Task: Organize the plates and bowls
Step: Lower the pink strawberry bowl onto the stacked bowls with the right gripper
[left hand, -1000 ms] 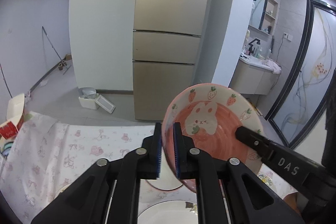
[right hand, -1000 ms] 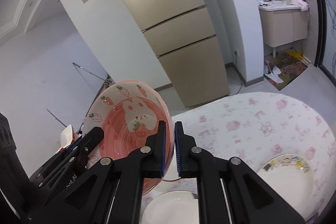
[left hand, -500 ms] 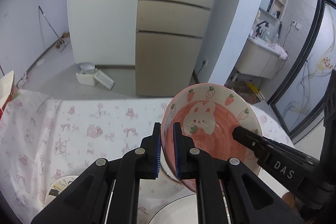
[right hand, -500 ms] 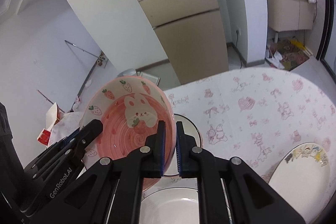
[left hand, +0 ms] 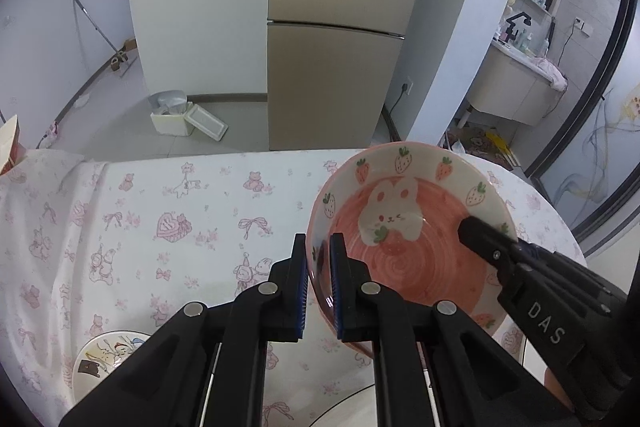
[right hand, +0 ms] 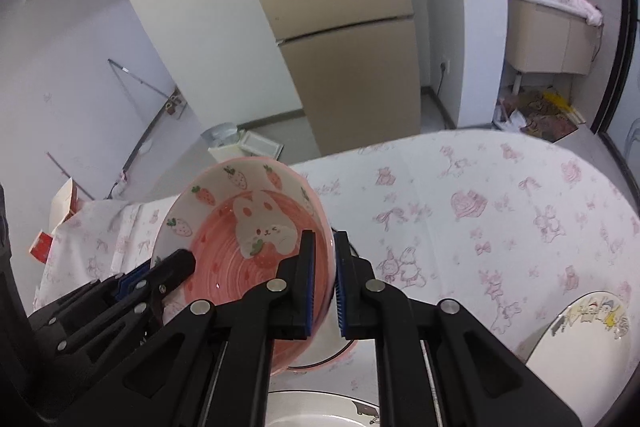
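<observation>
A pink bowl point(left hand: 408, 251) with a white rabbit and strawberries hangs tilted over the table, held by both grippers on opposite rims. My left gripper point(left hand: 319, 283) is shut on the bowl's left rim, its blue pads pinching the wall. My right gripper point(right hand: 323, 279) is shut on the bowl's point(right hand: 240, 227) right rim. Each view shows the other tool across the bowl: the right gripper point(left hand: 496, 239) and the left gripper point(right hand: 160, 267). A dark-rimmed dish point(right hand: 340, 351) lies on the cloth just under the bowl, mostly hidden.
The table point(left hand: 180, 211) wears a white cloth with pink prints. A cartoon plate point(left hand: 108, 355) lies near its left front, another cartoon plate point(right hand: 580, 331) at the right. A plain white plate point(right hand: 320, 407) sits at the front edge. A fridge stands beyond the table.
Both grippers have sunk toward the table with the bowl between them and now point more steeply down. The grips on the rim are unchanged.
</observation>
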Available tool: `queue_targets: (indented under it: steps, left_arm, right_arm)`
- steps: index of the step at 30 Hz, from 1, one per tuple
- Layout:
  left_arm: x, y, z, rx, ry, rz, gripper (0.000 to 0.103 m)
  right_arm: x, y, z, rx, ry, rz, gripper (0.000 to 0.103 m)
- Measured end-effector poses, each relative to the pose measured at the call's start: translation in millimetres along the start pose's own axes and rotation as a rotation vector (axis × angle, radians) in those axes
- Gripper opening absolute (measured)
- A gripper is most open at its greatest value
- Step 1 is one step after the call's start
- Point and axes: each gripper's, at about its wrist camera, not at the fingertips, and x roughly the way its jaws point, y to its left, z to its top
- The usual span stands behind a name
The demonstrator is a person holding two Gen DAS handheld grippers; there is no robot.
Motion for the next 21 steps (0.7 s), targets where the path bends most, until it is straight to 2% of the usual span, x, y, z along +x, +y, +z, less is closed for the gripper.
queue_targets:
  steps: [12, 21]
  left_arm:
    - [28, -3, -6, 0.029, 0.049, 0.024, 0.01]
    - [31, -9, -7, 0.063, 0.069, 0.054, 0.01]
  right_arm:
    - [19, -3, -4, -0.016, 0.031, -0.046, 0.009]
    - [28, -3, -8, -0.002, 0.055, -0.094, 0.009]
